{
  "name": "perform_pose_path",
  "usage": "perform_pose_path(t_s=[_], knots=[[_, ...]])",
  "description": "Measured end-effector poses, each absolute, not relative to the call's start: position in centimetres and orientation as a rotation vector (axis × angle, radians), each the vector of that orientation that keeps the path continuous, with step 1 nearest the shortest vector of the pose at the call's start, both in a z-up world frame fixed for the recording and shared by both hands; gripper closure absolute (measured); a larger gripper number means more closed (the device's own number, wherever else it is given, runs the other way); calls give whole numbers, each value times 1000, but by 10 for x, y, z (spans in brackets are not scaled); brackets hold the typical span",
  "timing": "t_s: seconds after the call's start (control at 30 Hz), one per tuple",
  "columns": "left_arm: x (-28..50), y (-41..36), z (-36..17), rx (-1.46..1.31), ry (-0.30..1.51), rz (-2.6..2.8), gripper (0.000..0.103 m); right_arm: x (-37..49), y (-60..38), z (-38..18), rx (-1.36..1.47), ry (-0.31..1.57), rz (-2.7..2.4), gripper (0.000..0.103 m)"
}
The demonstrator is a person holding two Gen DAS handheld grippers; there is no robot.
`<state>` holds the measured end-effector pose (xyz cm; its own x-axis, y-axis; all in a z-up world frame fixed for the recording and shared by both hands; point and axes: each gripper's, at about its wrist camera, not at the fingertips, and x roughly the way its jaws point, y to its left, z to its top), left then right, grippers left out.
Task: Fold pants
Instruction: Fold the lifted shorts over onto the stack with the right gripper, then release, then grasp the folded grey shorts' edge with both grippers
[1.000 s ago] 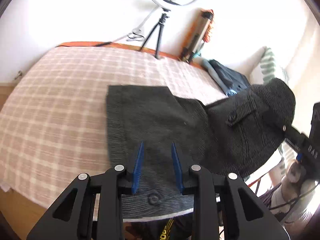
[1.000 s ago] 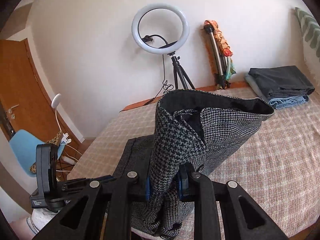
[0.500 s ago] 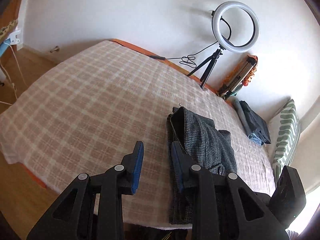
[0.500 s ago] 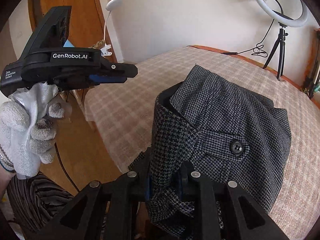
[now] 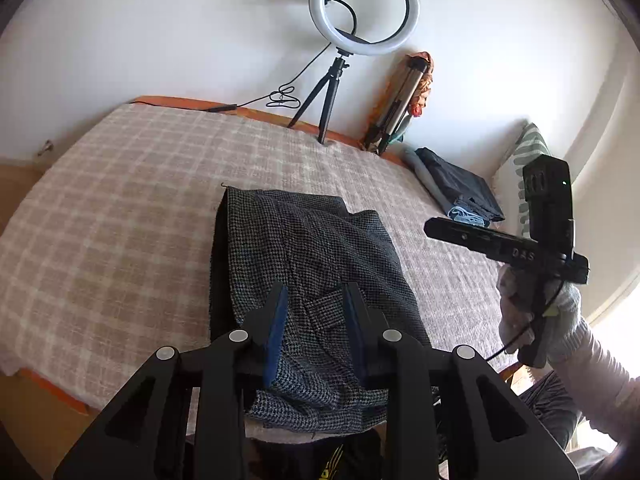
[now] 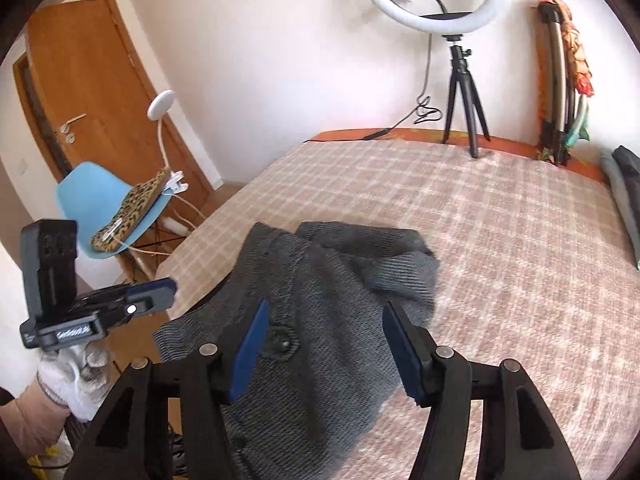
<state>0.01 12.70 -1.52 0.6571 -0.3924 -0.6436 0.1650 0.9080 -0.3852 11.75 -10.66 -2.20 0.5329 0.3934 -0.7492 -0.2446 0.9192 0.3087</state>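
Note:
The grey houndstooth pants (image 5: 316,280) lie folded in a thick bundle on the checked bedspread (image 5: 120,216), near the front edge of the bed. They also show in the right wrist view (image 6: 320,308), with a button facing up. My left gripper (image 5: 314,294) is open and empty just above the bundle's near end. My right gripper (image 6: 324,308) is open wide and empty above the bundle. The right gripper also shows at the right of the left wrist view (image 5: 432,226), away from the pants.
A ring light on a tripod (image 5: 360,8) and a folded stand (image 5: 404,100) are at the bed's far edge. A stack of folded clothes (image 5: 460,188) lies at the far right. A blue chair (image 6: 108,200) and a wooden door (image 6: 88,92) are left of the bed.
My right gripper has let go of the pants and opened wide. The pants have dropped onto the bed as a folded bundle. My left gripper has swung back over the bundle.

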Motion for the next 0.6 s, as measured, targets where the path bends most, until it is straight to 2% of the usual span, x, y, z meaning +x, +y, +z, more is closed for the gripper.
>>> perform_pose_path(t_s=[0.23, 0.3, 0.33, 0.4, 0.5, 0.6], knots=[[7, 116, -53, -285, 932, -332, 76, 184, -133, -72, 349, 1093, 421, 39], [9, 118, -56, -292, 941, -326, 76, 186, -128, -79, 382, 1102, 453, 53], [9, 119, -56, -293, 944, -326, 76, 187, -125, -82, 393, 1102, 464, 77], [9, 118, -56, -291, 945, -328, 76, 186, -125, -78, 399, 1080, 447, 96], [8, 117, -60, -277, 953, -337, 76, 193, -137, -65, 424, 1022, 426, 99], [7, 117, -71, -252, 980, -326, 76, 214, -150, -82, 434, 1060, 363, 103]])
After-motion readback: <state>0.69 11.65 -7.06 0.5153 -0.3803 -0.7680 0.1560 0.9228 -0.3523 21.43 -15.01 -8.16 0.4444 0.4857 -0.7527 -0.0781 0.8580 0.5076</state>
